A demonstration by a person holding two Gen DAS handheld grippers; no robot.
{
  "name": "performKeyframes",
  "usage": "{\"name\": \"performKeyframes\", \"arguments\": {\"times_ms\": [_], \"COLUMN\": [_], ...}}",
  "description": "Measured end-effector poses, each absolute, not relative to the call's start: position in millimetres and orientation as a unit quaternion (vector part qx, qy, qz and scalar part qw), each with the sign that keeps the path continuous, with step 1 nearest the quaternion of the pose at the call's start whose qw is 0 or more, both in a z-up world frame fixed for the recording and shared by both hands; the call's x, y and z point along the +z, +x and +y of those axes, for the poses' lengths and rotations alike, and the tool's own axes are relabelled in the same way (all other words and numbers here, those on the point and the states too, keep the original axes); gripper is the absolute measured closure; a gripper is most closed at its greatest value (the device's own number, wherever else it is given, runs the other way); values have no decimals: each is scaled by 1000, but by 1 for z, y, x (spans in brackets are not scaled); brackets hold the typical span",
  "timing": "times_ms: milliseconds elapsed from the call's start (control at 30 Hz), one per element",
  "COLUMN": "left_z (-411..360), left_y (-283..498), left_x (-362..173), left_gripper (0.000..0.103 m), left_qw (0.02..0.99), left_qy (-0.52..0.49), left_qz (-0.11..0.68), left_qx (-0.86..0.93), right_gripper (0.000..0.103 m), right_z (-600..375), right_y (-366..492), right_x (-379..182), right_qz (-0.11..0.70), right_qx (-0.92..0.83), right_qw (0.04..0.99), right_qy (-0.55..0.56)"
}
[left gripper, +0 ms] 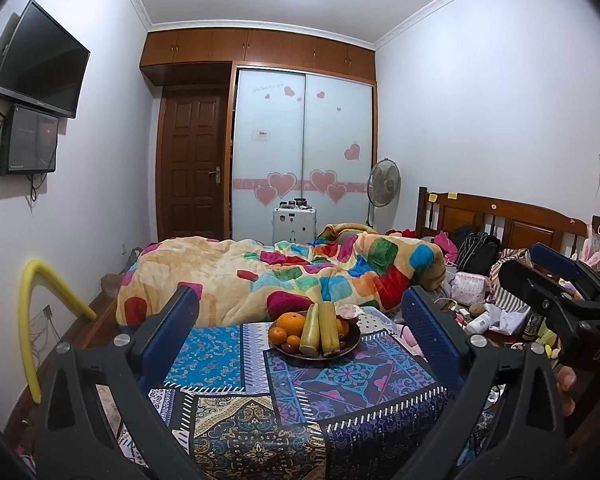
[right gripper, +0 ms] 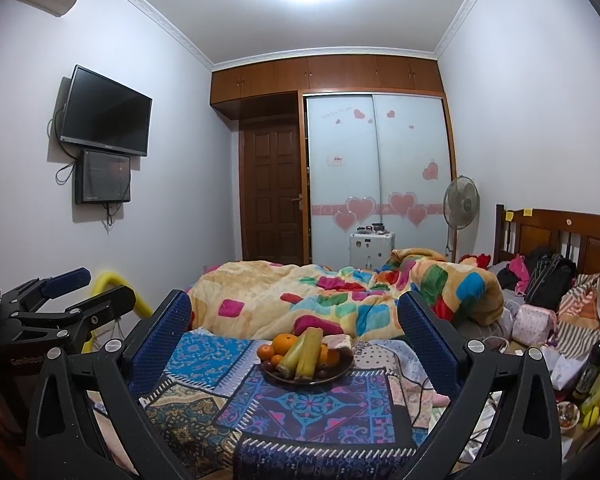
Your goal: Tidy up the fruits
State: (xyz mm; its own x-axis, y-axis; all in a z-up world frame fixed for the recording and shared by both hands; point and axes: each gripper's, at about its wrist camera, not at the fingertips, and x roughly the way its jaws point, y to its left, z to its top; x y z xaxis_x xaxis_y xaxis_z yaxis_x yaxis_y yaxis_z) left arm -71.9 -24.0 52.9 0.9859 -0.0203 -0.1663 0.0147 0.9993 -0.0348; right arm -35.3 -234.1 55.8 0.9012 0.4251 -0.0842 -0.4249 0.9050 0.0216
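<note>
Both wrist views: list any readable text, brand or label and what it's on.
"DAS": white letters on the right claw body, seen from the left wrist view; possibly cut off.
"GenRobot": on the left claw body, seen from the right wrist view; its end runs out of sight.
Wardrobe door: script line by the heart stickers, too blurred to read.
TV: bezel logo too small.
Wine bottle: label unreadable.

A lived-in home bedroom: a wooden-framed bed (left gripper: pixel 500 220) heaped with a patchwork-coloured fleece blanket (left gripper: pixel 284 276) faces a frosted sliding wardrobe decorated with pink hearts (left gripper: pixel 300 152). A black wall-mounted television (left gripper: pixel 40 60), a brown panelled wooden door (left gripper: pixel 192 160) and a grey standing fan (left gripper: pixel 384 184) complete the domestic setting.
</note>
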Motion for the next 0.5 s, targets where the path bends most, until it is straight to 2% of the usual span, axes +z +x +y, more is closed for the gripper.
{"name": "performKeyframes", "arguments": {"times_ms": [500], "left_z": [-30], "left_y": [-70], "left_x": [49], "left_gripper": [0], "left_qw": [996], "left_qy": [-15], "left_qz": [89], "left_qx": [-9], "right_gripper": [0], "right_z": [-236], "right_y": [-32], "right_x": [54], "right_qz": [47], "right_qx": [215], "right_qw": [976], "right_qy": [-3]}}
